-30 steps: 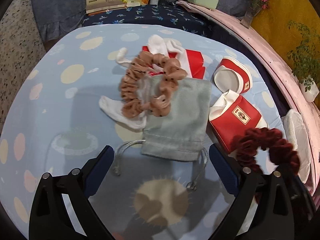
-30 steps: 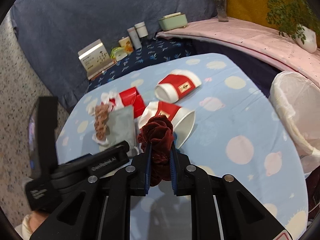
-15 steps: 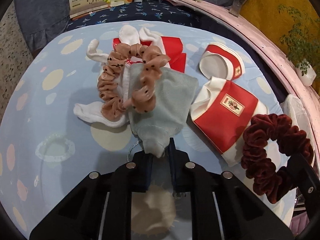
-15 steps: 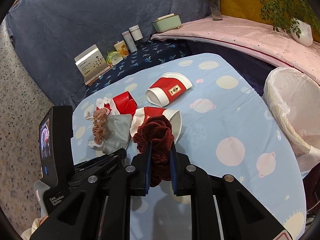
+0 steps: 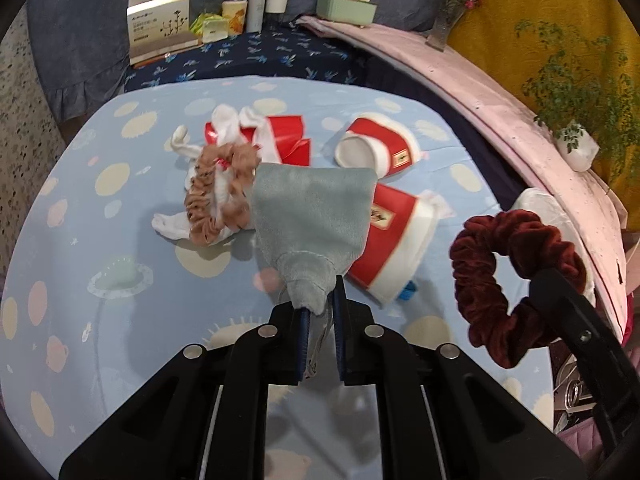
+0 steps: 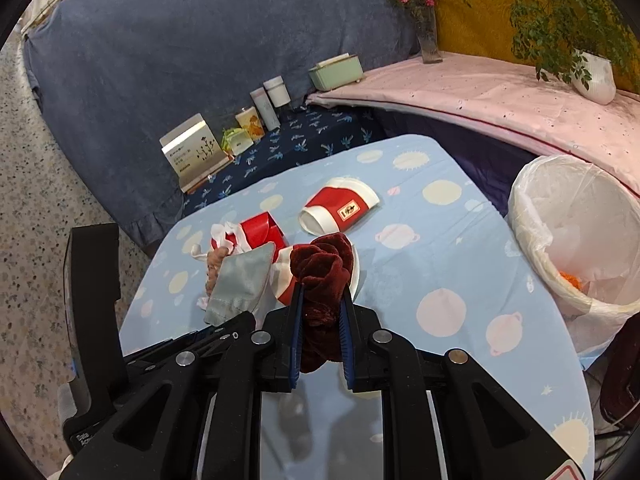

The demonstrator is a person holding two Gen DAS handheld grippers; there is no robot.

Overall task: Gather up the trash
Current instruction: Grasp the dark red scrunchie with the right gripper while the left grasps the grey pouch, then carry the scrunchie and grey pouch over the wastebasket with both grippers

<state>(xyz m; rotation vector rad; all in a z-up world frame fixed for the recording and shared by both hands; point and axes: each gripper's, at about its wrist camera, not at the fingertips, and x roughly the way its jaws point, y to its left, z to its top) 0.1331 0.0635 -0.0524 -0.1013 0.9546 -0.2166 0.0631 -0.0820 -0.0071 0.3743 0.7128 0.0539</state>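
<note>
Both grippers are loaded over a table [image 6: 460, 240] spread with a pale blue cloth of spots and planets. The left gripper [image 5: 319, 316] has its fingers clenched on the gathered neck of a grey drawstring pouch [image 5: 312, 208], whose body fans out toward 12 o'clock and appears to hang clear of the cloth, a grip at the neck that lets the soft bag dangle rather than bunch. The right gripper [image 6: 322, 312] is clamped on a dark red velvet scrunchie [image 6: 323, 272]; in the left wrist view the same scrunchie hangs as an open ring at 3 o'clock.

Still on the table are three red-and-white paper cups, all on their sides: one [image 5: 392, 236] just beyond the pouch at 2 o'clock, one [image 5: 376, 148] farther off at 1 o'clock, and a crushed one [image 5: 288, 140] at 12 o'clock under white socks [image 5: 224, 128] and a tan dotted scrunchie [image 5: 216, 196].

A white-lined trash bin [image 6: 576, 232] stands off the table's edge at 3 o'clock in the right wrist view, with something orange already inside. With the soft keepsakes lifted away, the cups look like the likely rubbish left to collect; that is a judgement, not something shown.
</note>
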